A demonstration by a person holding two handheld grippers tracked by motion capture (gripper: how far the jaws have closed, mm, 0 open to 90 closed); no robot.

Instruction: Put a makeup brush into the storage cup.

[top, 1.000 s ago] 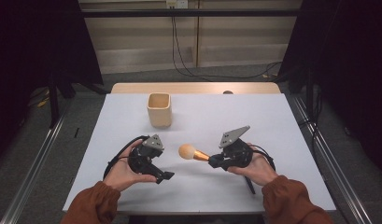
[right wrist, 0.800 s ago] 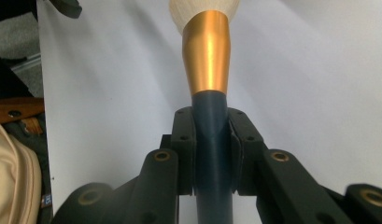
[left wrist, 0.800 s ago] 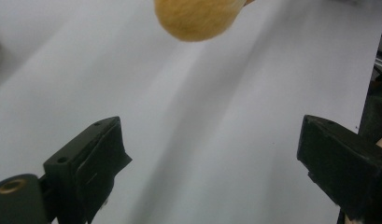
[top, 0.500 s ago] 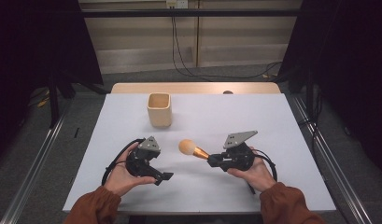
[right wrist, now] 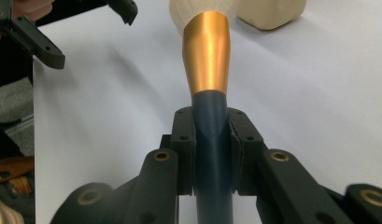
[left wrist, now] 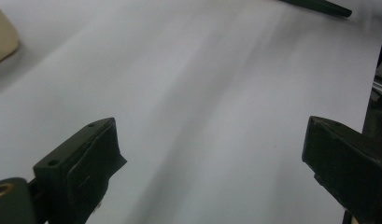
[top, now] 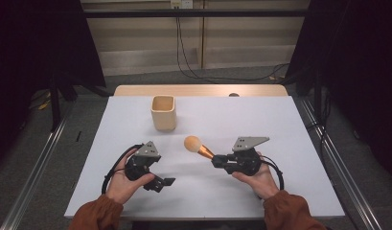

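Since a second earlier, both hands had drawn a little back toward the near edge of the desk (top: 289, 124), and the left gripper (top: 166, 182) had just been opening its jaws with nothing between them. Those jaws now stood wide apart over bare white desk, angled toward the middle. Close beside it, across a small gap, the right gripper (top: 217, 161) was clamped tight on the dark blue handle of a brush (top: 199, 148). From the right gripper view the handle sat squarely between the pads, the gold ferrule rising beyond them into a pale, rounded head. That brush (right wrist: 207, 56) pointed away and to the left, its head held just above the desk surface, between the two hands. Farther off, well apart from the brush head, a beige square cup (top: 164, 112) stood upright toward the far side of the desk.
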